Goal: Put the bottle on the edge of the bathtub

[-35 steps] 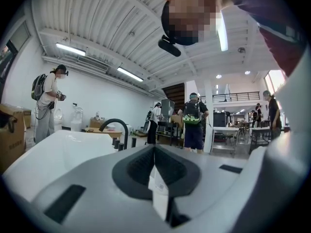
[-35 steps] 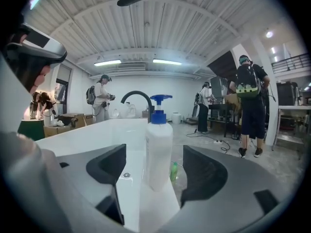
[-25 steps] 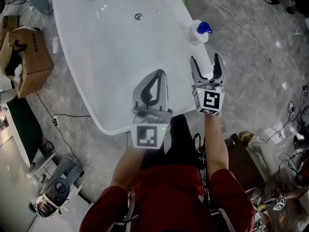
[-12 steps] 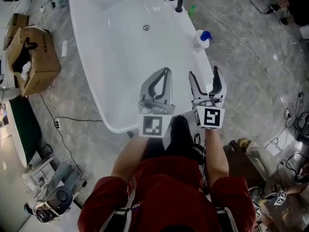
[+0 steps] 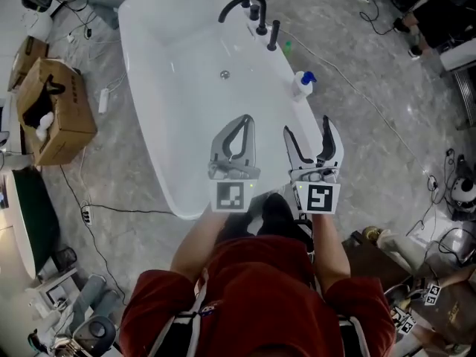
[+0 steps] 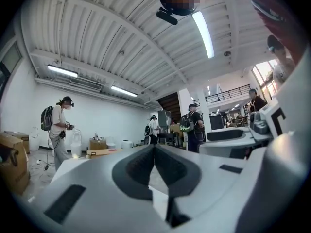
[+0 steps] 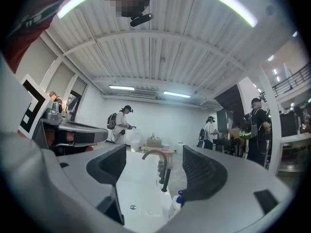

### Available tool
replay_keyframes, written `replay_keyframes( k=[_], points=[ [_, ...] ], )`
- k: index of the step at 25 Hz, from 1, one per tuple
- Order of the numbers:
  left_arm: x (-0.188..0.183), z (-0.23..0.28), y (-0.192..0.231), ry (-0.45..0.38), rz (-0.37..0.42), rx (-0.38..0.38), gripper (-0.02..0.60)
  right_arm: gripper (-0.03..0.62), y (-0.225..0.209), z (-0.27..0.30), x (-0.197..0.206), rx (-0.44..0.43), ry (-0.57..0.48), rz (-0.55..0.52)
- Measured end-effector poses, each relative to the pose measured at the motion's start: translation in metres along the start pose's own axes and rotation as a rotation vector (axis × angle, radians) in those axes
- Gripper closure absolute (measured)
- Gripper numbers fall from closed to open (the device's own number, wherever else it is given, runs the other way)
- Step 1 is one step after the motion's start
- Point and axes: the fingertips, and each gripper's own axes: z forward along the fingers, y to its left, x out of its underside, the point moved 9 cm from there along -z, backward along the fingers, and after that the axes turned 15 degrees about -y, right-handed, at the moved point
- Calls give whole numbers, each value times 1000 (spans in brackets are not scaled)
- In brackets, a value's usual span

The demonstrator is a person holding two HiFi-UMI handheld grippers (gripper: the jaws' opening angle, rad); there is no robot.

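The white pump bottle with a blue cap (image 5: 301, 85) sits upright on the right rim of the white oval bathtub (image 5: 178, 110), near the black faucet (image 5: 242, 4). Both claws hover well short of it. The right claw (image 5: 307, 129) is spread wide and holds nothing, and the left claw (image 5: 239, 119) is pinched closed, also empty.

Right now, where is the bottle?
In the head view the bottle stands on the right rim of the bathtub, just on the near side of the faucet and ahead of the open right tongs, untouched by them.
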Motion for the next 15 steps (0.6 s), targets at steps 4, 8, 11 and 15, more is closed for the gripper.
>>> replay_keyframes(
  k=[4,8,11,15],
  points=[
    [-20,-4,5,-3,22,-12,565,238,2,2,-30,23,-44,-40],
    [-33,-2,8,-15,24,-13,565,238,-3,1,-49,65,-69,-61],
    [-40,-5,9,-37,-1,-22,565,238,-2,-1,-59,82,-75,-72],
    [-48,-8,12,-48,13,-10,565,240,5,0,-66,81,-80,-72]
  ],
)
